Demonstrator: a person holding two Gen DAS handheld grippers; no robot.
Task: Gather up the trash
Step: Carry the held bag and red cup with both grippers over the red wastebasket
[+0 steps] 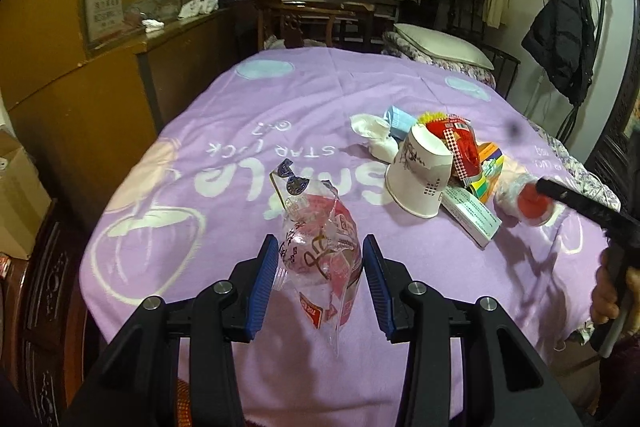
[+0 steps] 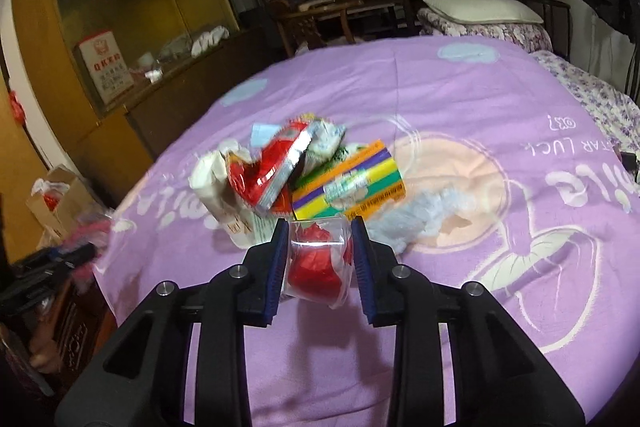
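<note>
Crumpled clear printed plastic bag [image 1: 320,251] clamped in left gripper [image 1: 320,259] above purple bedspread [image 1: 224,115]. Right gripper [image 2: 320,247] pinches red-filled clear wrapper [image 2: 318,263] beside the trash pile [image 2: 296,167].

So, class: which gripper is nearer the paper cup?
Right. The right gripper, shut on a red-filled wrapper, is just beside the paper cup; the left gripper holds a clear bag farther back.

left wrist: low, close over bed [image 1: 240,115] | right wrist: same | shared: trash pile [image 2: 312,167]
</note>
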